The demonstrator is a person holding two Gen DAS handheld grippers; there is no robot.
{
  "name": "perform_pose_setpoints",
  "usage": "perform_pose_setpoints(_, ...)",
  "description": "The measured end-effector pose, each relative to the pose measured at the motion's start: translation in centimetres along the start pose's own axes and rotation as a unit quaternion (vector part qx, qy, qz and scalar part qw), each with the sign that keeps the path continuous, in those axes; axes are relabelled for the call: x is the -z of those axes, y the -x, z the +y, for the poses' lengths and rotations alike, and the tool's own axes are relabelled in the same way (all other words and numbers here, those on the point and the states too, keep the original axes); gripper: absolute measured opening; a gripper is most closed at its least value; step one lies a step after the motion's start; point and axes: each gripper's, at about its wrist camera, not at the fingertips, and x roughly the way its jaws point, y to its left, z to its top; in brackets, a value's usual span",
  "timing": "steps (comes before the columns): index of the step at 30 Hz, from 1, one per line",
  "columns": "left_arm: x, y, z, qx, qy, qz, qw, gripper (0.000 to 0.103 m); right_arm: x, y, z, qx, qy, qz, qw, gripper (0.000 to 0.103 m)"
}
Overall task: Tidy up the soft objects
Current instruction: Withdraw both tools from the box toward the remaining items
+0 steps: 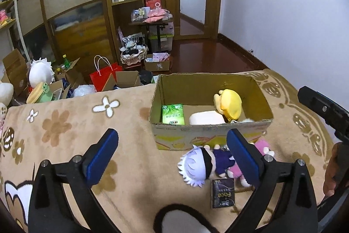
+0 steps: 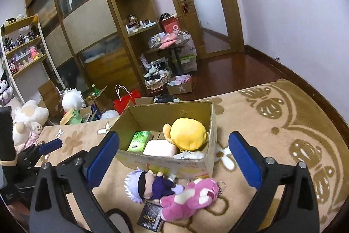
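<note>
Shown left to right: the left gripper (image 1: 172,156), jaws spread wide and empty, hangs above the floral blanket (image 1: 72,123); the cardboard box (image 2: 209,121) at 12 o'clock holds a green tissue pack (image 2: 139,140), a pale cushion (image 2: 159,148) and a yellow plush (image 2: 188,133). At 6 o'clock of the box lie a white-haired doll (image 2: 148,186), a pink plush (image 2: 192,198) and a dark packet (image 2: 150,218), between the right gripper's (image 2: 173,157) wide, empty jaws.

From my left wrist view, the pink plush (image 1: 262,146) sat mostly hidden behind my gripper's right finger (image 1: 242,156); the box wall (image 1: 209,131) covered the yellow plush's (image 1: 230,103) lower part.
</note>
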Motion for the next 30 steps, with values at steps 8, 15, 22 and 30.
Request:
perform_pose_setpoints(8, 1.5, 2.6, -0.4, -0.007, -0.008, -0.023, 0.9997, 0.1, 0.7, 3.2, 0.2, 0.02, 0.008, -0.011, 1.0, 0.103)
perform_pose_setpoints(15, 2.9, 2.9, -1.2, -0.002, -0.017, -0.023, 0.9996, 0.1, 1.8, 3.9, -0.3, 0.026, 0.003, -0.005, 1.0, 0.103)
perform_pose_setpoints(22, 3.9, 1.2, -2.1, -0.001, -0.035, -0.006, 0.9994, 0.1, 2.7, 2.9, -0.4, 0.042, 0.01, 0.007, 0.999, 0.103)
perform_pose_setpoints(30, 5.0, -1.7, -3.4, 0.002, -0.049, 0.022, 0.9986, 0.1, 3.8, 0.5, -0.7, 0.055, 0.013, 0.029, 0.998, 0.103)
